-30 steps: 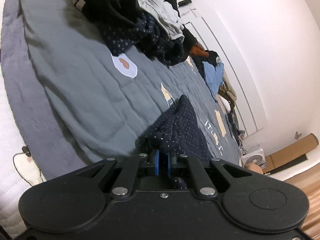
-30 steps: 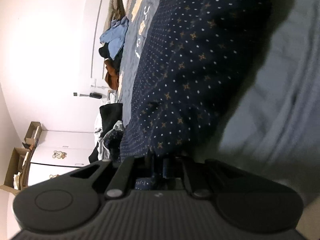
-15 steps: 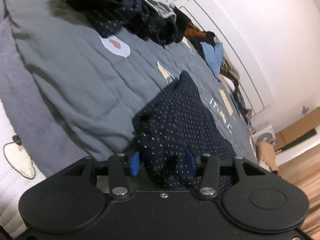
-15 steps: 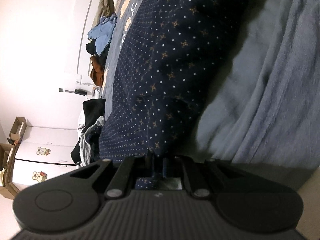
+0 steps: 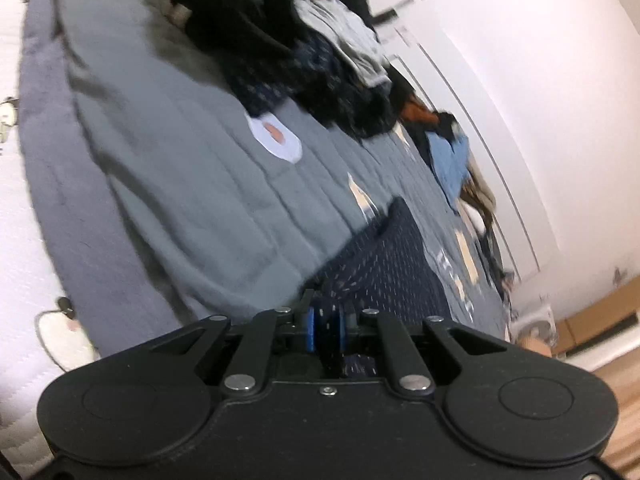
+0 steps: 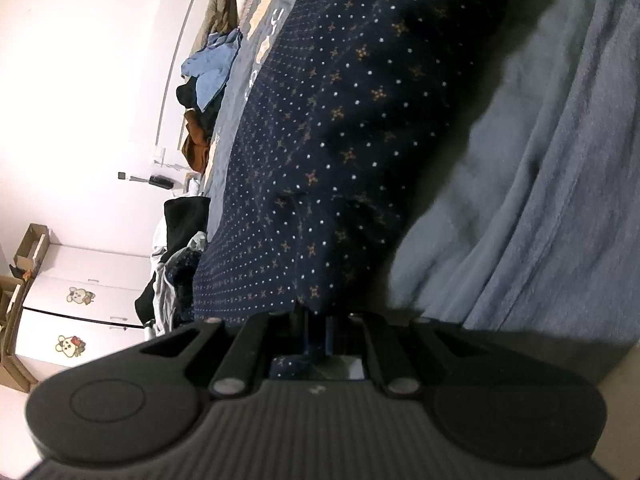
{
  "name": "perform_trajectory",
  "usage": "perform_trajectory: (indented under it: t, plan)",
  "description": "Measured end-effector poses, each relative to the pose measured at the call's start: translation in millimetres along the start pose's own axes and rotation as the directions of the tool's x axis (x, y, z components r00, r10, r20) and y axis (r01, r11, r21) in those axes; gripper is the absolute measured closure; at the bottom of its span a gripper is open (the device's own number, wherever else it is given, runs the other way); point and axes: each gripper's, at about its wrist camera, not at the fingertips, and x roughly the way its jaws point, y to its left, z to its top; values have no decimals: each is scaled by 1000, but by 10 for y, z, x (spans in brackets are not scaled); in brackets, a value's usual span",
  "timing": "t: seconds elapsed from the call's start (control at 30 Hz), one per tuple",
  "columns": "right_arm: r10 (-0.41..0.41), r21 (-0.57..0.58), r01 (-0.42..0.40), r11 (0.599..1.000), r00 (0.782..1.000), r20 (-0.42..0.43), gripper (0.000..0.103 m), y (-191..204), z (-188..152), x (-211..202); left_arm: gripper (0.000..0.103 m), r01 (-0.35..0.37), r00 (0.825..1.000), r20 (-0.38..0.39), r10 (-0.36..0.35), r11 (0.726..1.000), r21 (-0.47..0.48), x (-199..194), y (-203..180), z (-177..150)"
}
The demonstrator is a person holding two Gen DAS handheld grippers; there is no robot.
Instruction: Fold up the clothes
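Pinching navy dotted garment (image 5: pixel 384 264) again, left tongs (image 5: pixel 326 326) reclosed; right tongs (image 6: pixel 318 334) still clamp it.

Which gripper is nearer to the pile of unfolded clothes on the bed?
Left, I judge. The left gripper faces the clothes pile across bare blanket. From the right gripper, the navy dotted garment stretches toward the pile.
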Motion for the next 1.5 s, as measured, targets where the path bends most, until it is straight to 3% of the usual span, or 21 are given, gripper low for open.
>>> perform_trajectory:
  t: [0.03,0.07,0.23,0.3,0.33,0.4,0.43,0.47,0.5,0.6,0.7,0.97,1.1,1.23,1.5]
  plan:
    - [0,-5,0,1000,1000,1,96,1,-1,-1,94,-9,1000,10,9,1000,-9,-6,15,20]
    - [0,-6,0,1000,1000,-2,96,-2,2,-5,103,-27,999,29,28,1000,-5,-21,23,40]
    - [1,14,-1,1000,1000,-23,93,6,55,-82,103,-37,998,45,38,999,-29,-84,54,149]
    - [-1,9,1,1000,1000,-28,92,43,56,-140,101,-24,998,62,23,999,24,-147,-36,167]
    - [-9,-10,8,1000,999,-34,91,79,55,-173,97,-16,998,60,13,998,53,-166,-95,165]
    - [-29,-49,27,998,999,-39,86,145,59,-257,77,23,999,38,-26,995,96,-198,-222,135]
    - [-34,-58,31,998,999,-36,79,158,67,-309,59,50,998,21,-53,992,113,-196,-280,101]
    - [-39,-64,37,997,999,-24,76,162,85,-364,53,78,997,-2,-79,987,137,-192,-350,46]
    - [-44,-69,43,997,999,-13,72,165,102,-418,53,107,994,-25,-105,981,161,-187,-421,-10]
    - [-64,-70,67,995,997,40,66,125,195,-588,53,209,973,-143,-179,950,232,-102,-668,-239]
    - [-57,-40,61,997,996,74,64,31,316,-688,52,271,946,-247,-209,930,249,23,-842,-509]
    - [-38,37,33,999,988,152,64,-219,621,-909,52,284,878,-428,-215,953,104,411,-924,-1129]
    - [-31,74,17,997,981,190,64,-344,773,-1020,52,268,881,-419,-221,962,56,562,-949,-1235]
    - [-23,78,4,997,970,240,64,-402,869,-1069,52,209,904,-381,-194,978,-1,716,-892,-1219]
    - [-54,107,20,994,942,331,64,-523,1108,-1058,52,131,928,-352,-124,991,-5,828,-815,-1212]
